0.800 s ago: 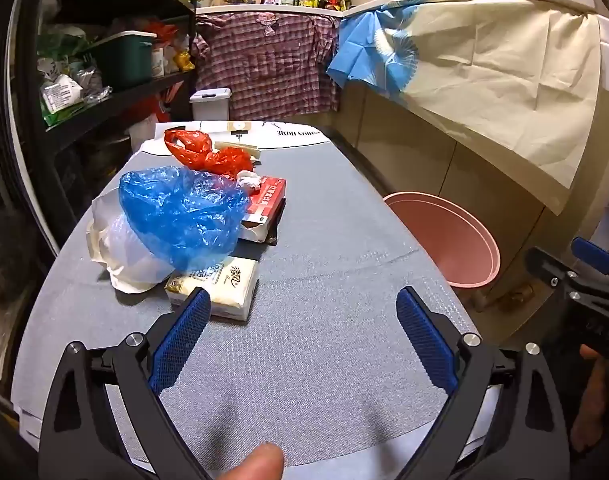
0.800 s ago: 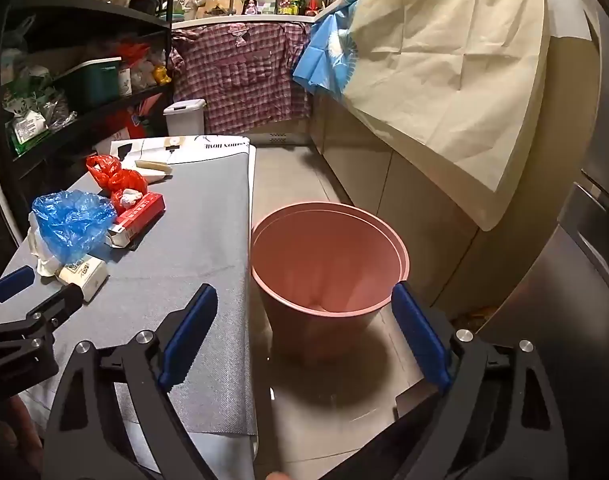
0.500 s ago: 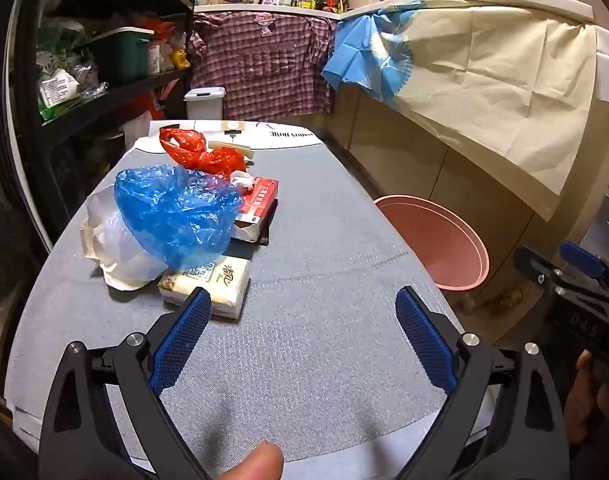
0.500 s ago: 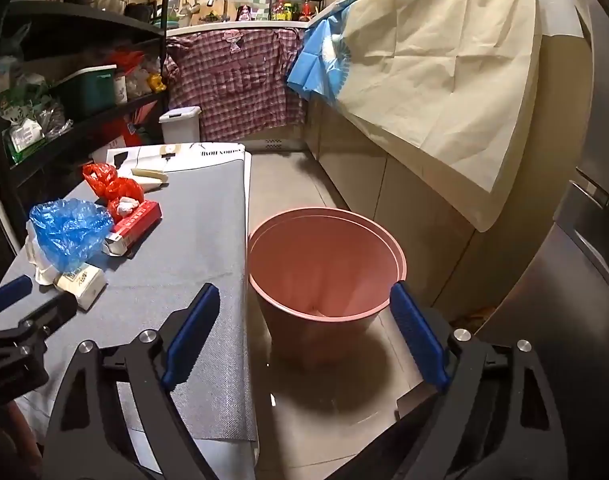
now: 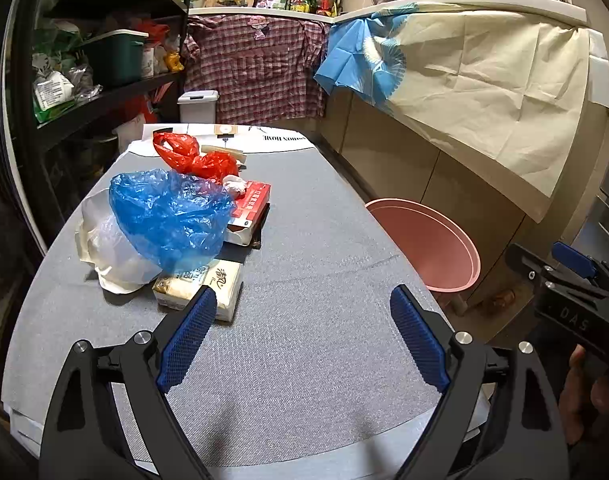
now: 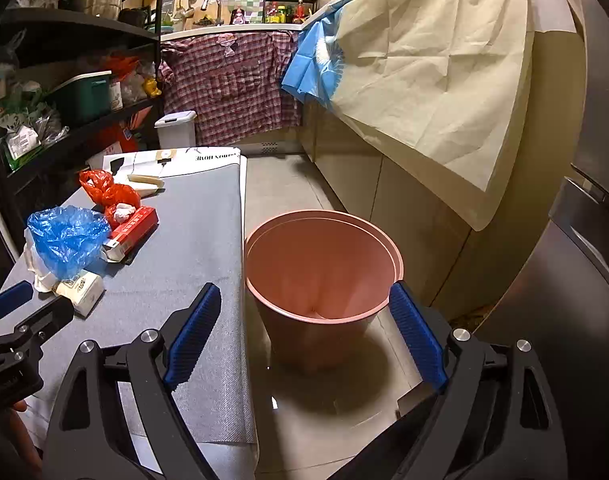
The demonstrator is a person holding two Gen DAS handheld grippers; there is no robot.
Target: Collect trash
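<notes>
Now the crumpled blue plastic bag [image 5: 168,216] lies on the grey cloth-covered table [image 5: 312,248], left of the round pink plastic bin [image 6: 324,264]. Both the left gripper [image 5: 302,334] and right gripper [image 6: 304,332] hang spread wide, holding nothing.

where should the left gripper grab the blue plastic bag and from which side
Pinch the crumpled top of the blue plastic bag, coming down from above on the near side. It is loosely heaped over the white bag and tissue pack, so a raised fold suits the left gripper, whose jaws stand open.
</notes>
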